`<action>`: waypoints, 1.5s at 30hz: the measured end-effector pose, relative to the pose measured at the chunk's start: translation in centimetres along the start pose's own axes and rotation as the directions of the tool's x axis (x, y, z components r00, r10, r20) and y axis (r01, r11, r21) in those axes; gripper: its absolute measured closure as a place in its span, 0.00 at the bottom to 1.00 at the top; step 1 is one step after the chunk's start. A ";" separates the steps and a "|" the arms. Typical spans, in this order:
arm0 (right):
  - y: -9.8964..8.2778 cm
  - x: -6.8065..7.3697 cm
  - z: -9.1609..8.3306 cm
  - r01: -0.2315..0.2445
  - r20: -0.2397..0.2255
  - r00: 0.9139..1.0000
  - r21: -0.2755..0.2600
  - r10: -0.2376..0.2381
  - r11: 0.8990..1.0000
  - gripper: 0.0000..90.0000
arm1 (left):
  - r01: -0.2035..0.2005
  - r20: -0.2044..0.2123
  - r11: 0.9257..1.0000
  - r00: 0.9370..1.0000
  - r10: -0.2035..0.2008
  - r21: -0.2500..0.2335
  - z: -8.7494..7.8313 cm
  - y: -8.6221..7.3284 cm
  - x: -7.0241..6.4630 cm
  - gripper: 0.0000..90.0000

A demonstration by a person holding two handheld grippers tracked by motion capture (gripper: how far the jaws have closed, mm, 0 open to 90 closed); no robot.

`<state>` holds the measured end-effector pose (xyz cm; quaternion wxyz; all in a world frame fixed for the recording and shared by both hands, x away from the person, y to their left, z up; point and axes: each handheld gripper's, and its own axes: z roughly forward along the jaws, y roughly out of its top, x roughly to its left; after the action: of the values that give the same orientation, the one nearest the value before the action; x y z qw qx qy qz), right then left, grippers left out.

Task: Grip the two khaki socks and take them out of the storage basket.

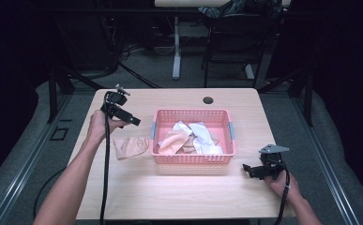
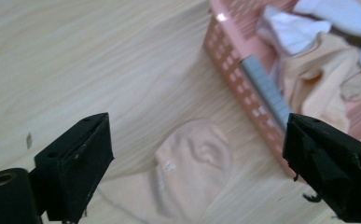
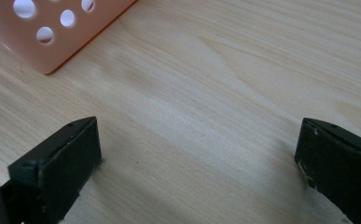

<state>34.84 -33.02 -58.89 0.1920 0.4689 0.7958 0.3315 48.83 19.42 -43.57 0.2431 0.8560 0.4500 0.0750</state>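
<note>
Pink basket [image 1: 192, 159] holding crumpled white and peach cloths [image 1: 188, 138]
A peach piece, perhaps a sock [image 1: 131, 146], lies flat beside it; left gripper [image 1: 131, 119] and right gripper [image 1: 248, 168] both gape, empty

A basket [image 1: 192, 158] sits near the middle of the bench [image 1: 170, 192], with a heap of cloths [image 1: 191, 138] inside it. One more cloth [image 1: 131, 146] lies flat on the bench just left of the basket, close to its left wall. The left gripper [image 1: 134, 121] hangs above the bench behind and left of that loose cloth, jaws apart, pointing toward the basket. The right gripper [image 1: 247, 168] rests low over the bench to the right of the basket's front corner, jaws apart. A small hole [image 1: 208, 100] lies in the bench behind the basket.
</note>
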 end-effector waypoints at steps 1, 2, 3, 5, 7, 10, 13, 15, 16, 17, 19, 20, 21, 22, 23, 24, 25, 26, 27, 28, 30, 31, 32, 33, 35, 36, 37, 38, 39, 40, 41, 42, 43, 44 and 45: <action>0.0 0.0 0.0 -0.001 0.000 1.000 -0.001 0.001 1.000 0.00 | -0.016 0.011 1.000 1.000 0.016 -0.002 0.1 0.4 -0.4 0.07; 0.0 0.0 0.0 0.003 0.002 1.000 0.002 -0.003 1.000 0.00 | -0.034 0.023 0.999 0.999 0.034 -0.005 0.2 0.8 -0.9 0.06; 0.0 0.0 0.0 0.003 0.003 1.000 0.002 -0.003 1.000 0.00 | -0.052 0.028 0.999 0.998 0.052 -0.003 0.4 1.1 -1.4 0.05; 0.0 0.0 0.0 0.003 0.003 1.000 0.002 -0.003 1.000 0.00 | -0.076 0.043 0.997 0.996 0.076 -0.006 0.8 1.8 -2.3 0.02; 0.0 0.0 0.0 0.003 0.003 1.000 0.002 -0.003 1.000 0.00 | -0.094 0.059 0.996 0.994 0.094 -0.008 1.5 2.3 -3.2 0.00; 0.0 0.0 0.0 0.003 0.003 1.000 0.002 -0.003 1.000 0.00 | -0.118 0.076 0.993 0.990 0.118 -0.004 2.4 2.9 -4.3 0.00; 0.0 0.0 0.0 0.003 0.003 1.000 0.002 -0.003 1.000 0.00 | -0.146 0.094 0.989 0.985 0.146 -0.004 3.3 3.5 -5.4 0.00; 0.0 0.0 0.0 0.002 0.003 1.000 0.002 -0.002 1.000 0.00 | -0.167 0.117 0.986 0.979 0.166 -0.009 3.8 3.8 -6.1 0.00; 0.0 0.0 0.0 0.003 0.003 1.000 0.003 -0.003 1.000 0.00 | -0.177 0.125 0.984 0.976 0.177 -0.006 4.1 4.0 -6.4 0.00; 0.0 0.0 0.0 0.002 0.003 1.000 0.003 -0.002 1.000 0.00 | -0.192 0.129 0.981 0.973 0.190 0.002 4.5 4.2 -6.9 0.01; 0.0 0.0 0.0 0.003 0.003 1.000 0.003 -0.003 1.000 0.00 | -0.214 0.140 0.977 0.967 0.211 0.010 5.1 4.5 -7.4 0.02; 0.0 0.0 0.0 0.003 0.002 1.000 0.003 -0.003 1.000 0.00 | -0.219 0.141 0.976 0.966 0.215 0.017 5.4 4.6 -7.7 0.02; 0.0 0.0 0.0 0.003 0.003 1.000 0.003 -0.003 1.000 0.00 | -0.227 0.145 0.974 0.964 0.222 0.020 5.6 4.7 -7.9 0.03; 0.0 0.0 0.0 0.003 0.002 1.000 0.003 -0.003 1.000 0.00 | -0.222 0.149 0.975 0.965 0.217 0.020 5.9 4.7 -8.1 0.04; 0.0 0.0 0.0 0.003 0.003 1.000 0.003 -0.003 1.000 0.00 | -0.226 0.151 0.974 0.964 0.219 0.024 6.2 4.8 -8.3 0.05; 0.0 0.0 0.0 0.003 0.002 1.000 0.002 -0.003 1.000 0.00 | -0.227 0.151 0.973 0.964 0.221 0.030 6.5 4.8 -8.5 0.07; 0.0 0.0 0.0 0.003 0.003 1.000 0.003 -0.003 1.000 0.00 | -0.233 0.144 0.972 0.964 0.225 0.040 6.8 4.9 -8.7 0.09; 0.0 0.0 0.0 0.003 0.003 1.000 0.002 -0.003 1.000 0.00 | -0.237 0.143 0.970 0.963 0.229 0.045 7.1 4.9 -8.9 0.11; 0.0 0.0 0.0 0.003 0.002 1.000 0.003 -0.003 1.000 0.00 | -0.239 0.149 0.970 0.962 0.230 0.050 7.3 4.9 -9.1 0.13; 0.0 0.0 0.0 0.003 0.002 1.000 0.002 -0.003 1.000 0.00 | -0.241 0.151 0.969 0.961 0.231 0.054 7.6 4.9 -9.3 0.18; 0.0 0.0 0.0 0.004 0.002 1.000 0.002 -0.004 1.000 0.00 | -0.250 0.156 0.966 0.959 0.238 0.064 8.1 4.9 -9.6 0.22; 0.0 0.0 0.0 0.004 0.002 1.000 0.002 -0.004 1.000 0.00 | -0.254 0.159 0.965 0.958 0.240 0.070 8.3 4.9 -9.7 0.22; 0.0 0.0 0.0 0.004 0.001 1.000 0.002 -0.004 1.000 0.00 | -0.260 0.162 0.963 0.956 0.245 0.079 8.5 4.8 -9.9 0.25; 0.0 0.0 0.0 0.004 0.002 1.000 0.003 -0.004 1.000 0.00 | -0.261 0.164 0.962 0.955 0.246 0.082 8.7 4.8 -10.0 0.26; 0.0 0.0 0.0 0.004 0.001 1.000 0.003 -0.004 1.000 0.00 | -0.270 0.166 0.959 0.953 0.252 0.092 9.0 4.7 -10.1 0.31; 0.0 0.0 0.0 0.004 0.001 1.000 0.002 -0.004 1.000 0.00 | -0.276 0.163 0.956 0.952 0.257 0.103 9.1 4.7 -10.2 0.32; 0.0 0.0 0.0 0.004 0.002 1.000 0.003 -0.004 1.000 0.00 | -0.281 0.165 0.953 0.951 0.261 0.109 9.2 4.6 -10.3 0.35; 0.0 0.0 0.0 0.004 0.002 1.000 0.002 -0.004 1.000 0.00 | -0.285 0.163 0.952 0.950 0.265 0.113 9.4 4.5 -10.4 0.37; 0.0 0.0 0.0 0.004 0.002 1.000 0.002 -0.004 1.000 0.00 | -0.288 0.153 0.949 0.951 0.268 0.128 9.5 4.5 -10.5 0.39; 0.0 0.0 0.0 0.003 0.002 1.000 0.002 -0.003 1.000 0.00 | -0.287 0.148 0.950 0.952 0.268 0.125 9.7 4.4 -10.6 0.43; 0.0 0.0 0.0 0.003 0.002 1.000 0.002 -0.003 1.000 0.00 | -0.292 0.144 0.947 0.951 0.273 0.134 9.8 4.3 -10.6 0.46; 0.0 0.0 0.0 0.004 0.002 1.000 0.002 -0.004 1.000 0.00 | -0.292 0.135 0.947 0.952 0.274 0.137 9.9 4.2 -10.7 0.47; 0.0 0.0 0.0 0.004 0.002 1.000 0.003 -0.004 1.000 0.00 | -0.292 0.122 0.945 0.953 0.276 0.148 10.1 4.1 -10.7 0.50; 0.0 0.0 0.0 0.000 -0.002 1.000 -0.001 0.000 1.000 0.00 | -0.290 0.121 0.945 0.954 0.273 0.150 10.1 4.1 -10.7 0.52; 0.0 0.0 0.0 0.001 -0.001 1.000 0.000 -0.001 1.000 0.00 | -0.290 0.124 0.945 0.954 0.273 0.149 10.2 4.0 -10.7 0.54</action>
<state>34.83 -33.02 -58.89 0.1919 0.4681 0.7962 0.3318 49.04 5.33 -49.56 0.1807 0.9314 0.3148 0.0276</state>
